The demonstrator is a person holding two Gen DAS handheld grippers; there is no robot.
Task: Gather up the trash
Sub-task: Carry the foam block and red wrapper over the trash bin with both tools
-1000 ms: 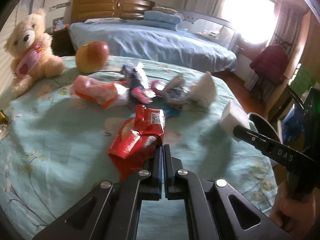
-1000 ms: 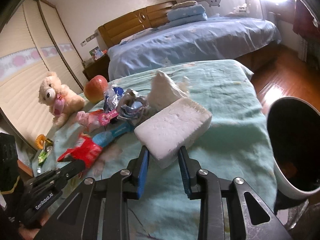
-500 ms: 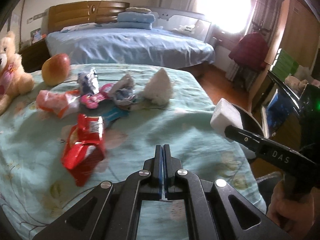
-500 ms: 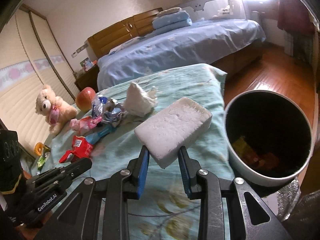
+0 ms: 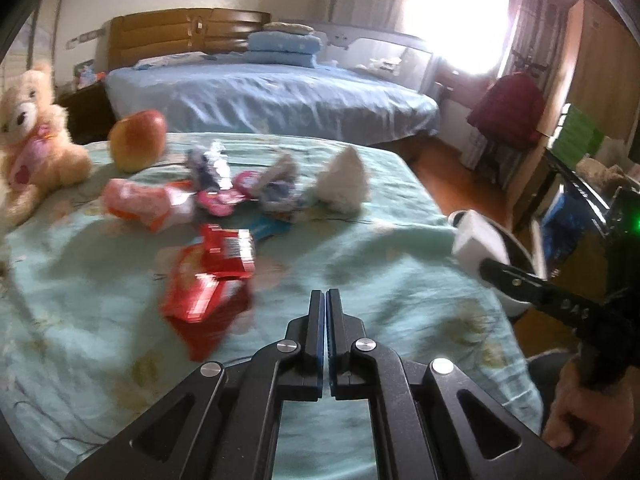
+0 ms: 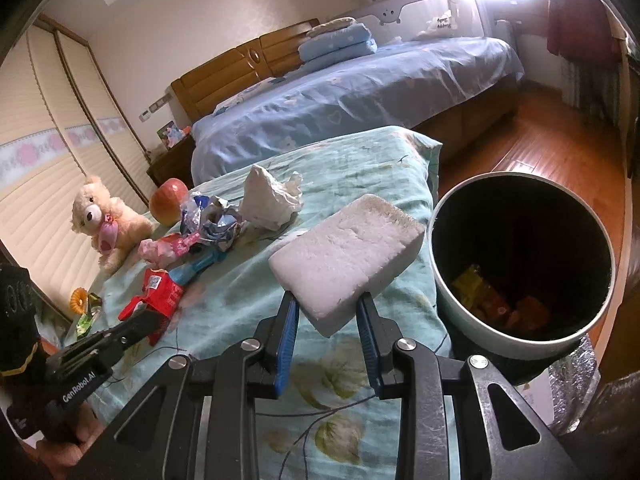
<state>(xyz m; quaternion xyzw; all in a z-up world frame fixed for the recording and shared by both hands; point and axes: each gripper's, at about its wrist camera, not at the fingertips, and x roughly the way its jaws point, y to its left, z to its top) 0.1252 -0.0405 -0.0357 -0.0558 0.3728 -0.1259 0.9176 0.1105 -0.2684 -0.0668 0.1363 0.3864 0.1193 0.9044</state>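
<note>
My right gripper (image 6: 326, 300) is shut on a white foam block (image 6: 348, 252), held above the bed's edge just left of the round white bin (image 6: 516, 344); several wrappers lie inside the bin. From the left wrist view the block (image 5: 476, 240) shows at the right, in front of the bin rim (image 5: 536, 240). My left gripper (image 5: 325, 294) hovers over the teal bedspread (image 5: 100, 320), its jaws just starting to open with nothing between them. A red wrapper (image 5: 208, 280) lies to its left. Further back lie a crumpled white tissue (image 5: 344, 188), foil wrappers (image 5: 276, 188) and a pink-orange packet (image 5: 140, 204).
An apple (image 5: 138, 144) and a teddy bear (image 5: 32, 136) sit at the far left of the bedspread. A blue bed (image 5: 260, 100) stands behind, with wooden floor (image 6: 560, 140) on the right. A person's hand (image 5: 580, 412) holds the right gripper's handle.
The right gripper has carried the foam block rightwards, and the bin now sits beside it. The left view has swung, and the red wrapper now lies left of the shut jaws.
</note>
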